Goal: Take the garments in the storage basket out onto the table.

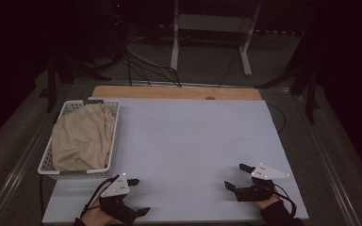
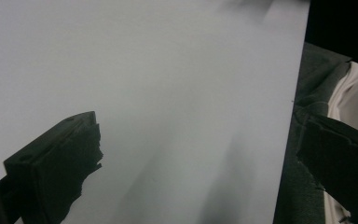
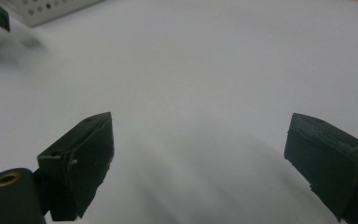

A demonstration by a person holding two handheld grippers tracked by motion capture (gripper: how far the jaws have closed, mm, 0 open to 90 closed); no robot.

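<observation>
At the near edge of the desk (image 1: 188,141), both tools rest low over the bare white surface with nothing between their jaws. The left tool (image 1: 137,196) sits at the near left corner, jaws spread wide apart; in the left gripper view its two black jaws stand far from each other over the white board, one of them past the board's edge. The right tool (image 1: 238,176) sits at the near right, also released, jaws wide and pointing toward the middle of the desk; the right gripper view shows the same open gap over plain white board, with a corner of the basket (image 3: 51,9) far off at the top left.

The thing to be handled looks to be the beige cloth (image 1: 82,136), which lies bunched in the white basket (image 1: 45,162) at the left side of the desk. It fills the basket and rises a little above its rim. The basket stands just beyond the left tool, near but not touching it, and well apart from the right tool.

As I judge it, the work has hardly begun: the cloth is untouched in the basket and the middle of the desk is bare. Everything is left to do: reaching into the basket, taking hold of the cloth, and bringing it out onto the open board
</observation>
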